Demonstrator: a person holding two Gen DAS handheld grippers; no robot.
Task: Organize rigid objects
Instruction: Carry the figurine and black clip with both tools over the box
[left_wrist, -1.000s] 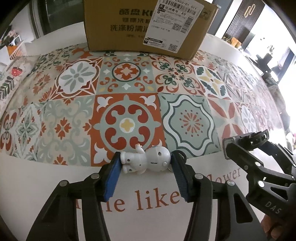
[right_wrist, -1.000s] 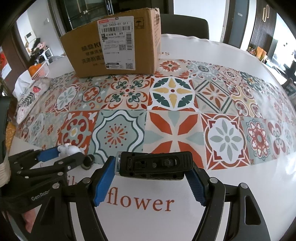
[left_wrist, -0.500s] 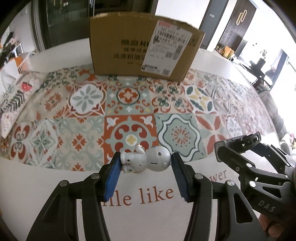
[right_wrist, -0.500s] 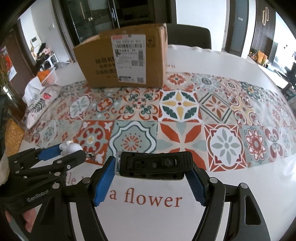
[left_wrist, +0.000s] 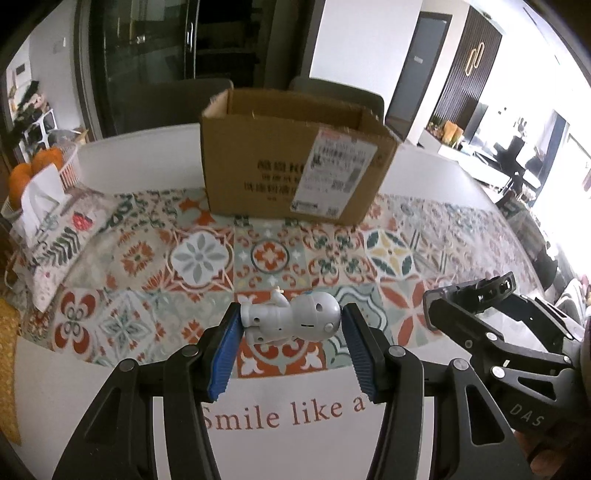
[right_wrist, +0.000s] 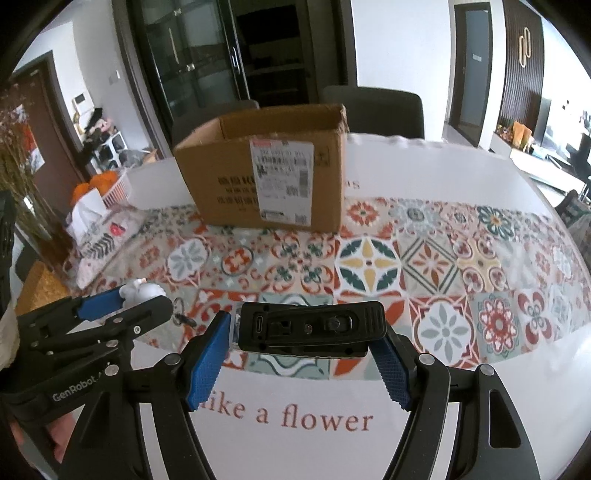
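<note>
My left gripper (left_wrist: 291, 328) is shut on a small white robot figurine (left_wrist: 291, 319), held sideways above the tablecloth with its head to the right. In the right wrist view the figurine (right_wrist: 142, 290) and its key ring (right_wrist: 179, 306) show at the left gripper (right_wrist: 125, 304). My right gripper (right_wrist: 304, 334) is shut on a black rectangular device (right_wrist: 306, 328), gripped by its two ends. An open brown cardboard box (left_wrist: 295, 166) with a white shipping label stands at the far side of the table, beyond both grippers. In the left wrist view the right gripper (left_wrist: 469, 299) shows at lower right.
A patterned tile tablecloth (left_wrist: 388, 254) covers the round white table (right_wrist: 443, 166). At the left are a tissue pack (left_wrist: 40, 195), a white basket of oranges (left_wrist: 55, 162) and a patterned pouch (left_wrist: 62, 243). Dark chairs (right_wrist: 373, 107) stand behind the box.
Both grippers have risen with their objects still held. The box now looks farther and lower in the views, and its open top has come into sight.
</note>
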